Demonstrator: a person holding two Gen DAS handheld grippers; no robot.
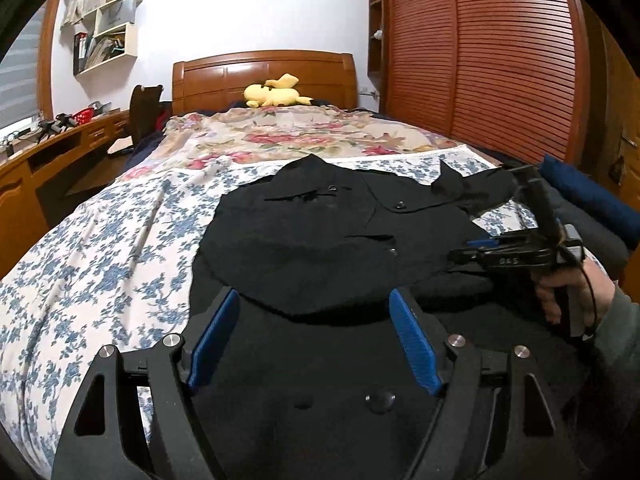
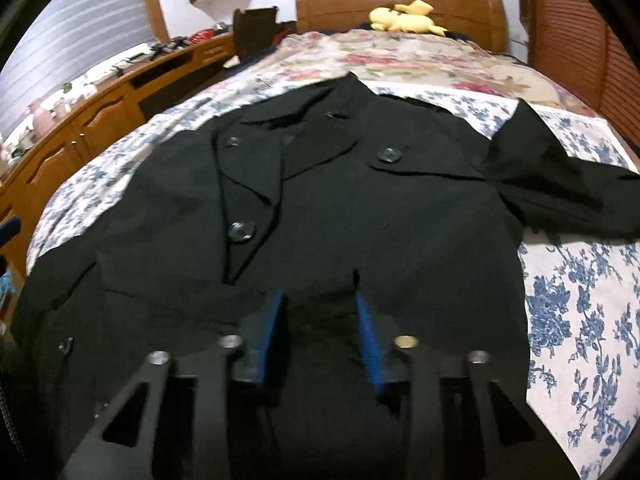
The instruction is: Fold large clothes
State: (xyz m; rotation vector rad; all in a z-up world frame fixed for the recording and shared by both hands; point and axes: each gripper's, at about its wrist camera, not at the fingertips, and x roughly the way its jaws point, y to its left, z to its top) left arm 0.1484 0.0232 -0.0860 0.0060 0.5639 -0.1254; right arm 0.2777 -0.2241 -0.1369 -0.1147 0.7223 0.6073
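We see a black double-breasted coat with dark round buttons (image 2: 304,208) lying front up on a bed covered by a white sheet with blue flower print (image 1: 100,248), collar toward the wooden headboard (image 1: 264,76). Its lower hem runs under both grippers and out of frame, so we cannot tell how far it reaches. In the left wrist view the near part of the coat looks folded over itself, the edges hard to trace, black on black. One sleeve (image 2: 560,184) lies out to the right side, its cuff end cut off by the frame edge.

Left gripper (image 1: 312,308): blue ribbed pads spread wide over the coat; whether they touch the cloth we cannot tell. Right gripper (image 2: 320,312): pads drawn close, a bunch of black cloth between them; the view is blurred, so we cannot tell if they pinch it. In the left view this gripper shows side-on, held by a hand (image 1: 568,292) in a grey-green sleeve, fingertips hidden against the coat.

Writing: small pale characters on the right gripper's body, roughly "045", not surely legible. No other readable labels.

Far back a yellow plush toy (image 1: 276,94) lies by the headboard, partly hidden by a red-flowered quilt (image 1: 288,136). The wall shelves (image 1: 108,36) are too small to make out.
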